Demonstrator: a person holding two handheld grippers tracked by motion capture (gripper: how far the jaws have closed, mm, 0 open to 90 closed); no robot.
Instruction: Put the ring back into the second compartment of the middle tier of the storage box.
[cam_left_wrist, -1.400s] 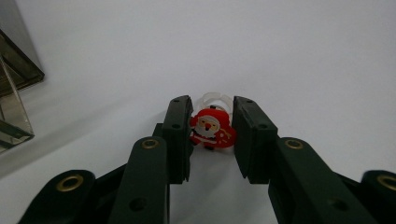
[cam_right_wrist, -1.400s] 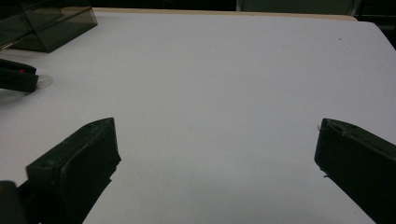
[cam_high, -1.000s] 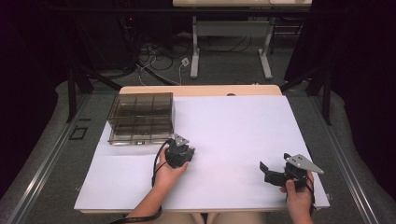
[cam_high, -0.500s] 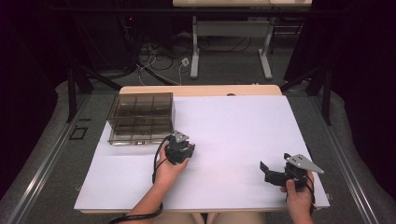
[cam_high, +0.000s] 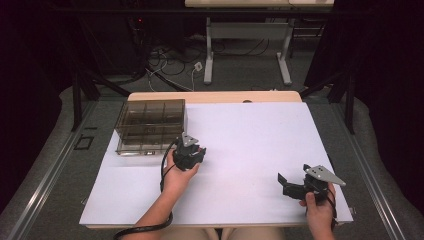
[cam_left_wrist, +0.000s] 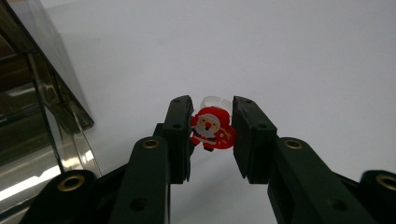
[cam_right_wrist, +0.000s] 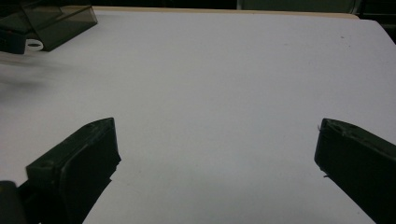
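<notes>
The right tongs (cam_high: 292, 186) rest near the front right corner of the white bench (cam_high: 250, 140), jaws spread wide with nothing between them — they are best left parked there, well apart from the work. Farther in, the left tongs (cam_left_wrist: 212, 128) are clenched on a small Santa ring (cam_left_wrist: 211, 128): the red figure sits between the pads, its clear band poking out beyond them, clear of the bench top. Just beyond, at the bench's far left, stands the smoky compartment box (cam_high: 150, 125). The step in hand looks like carrying the ring over to that box. To do it well, hold the squeeze steady — the figure is small and could twist out — lift above the near wall, settle over one compartment, then release low.
</notes>
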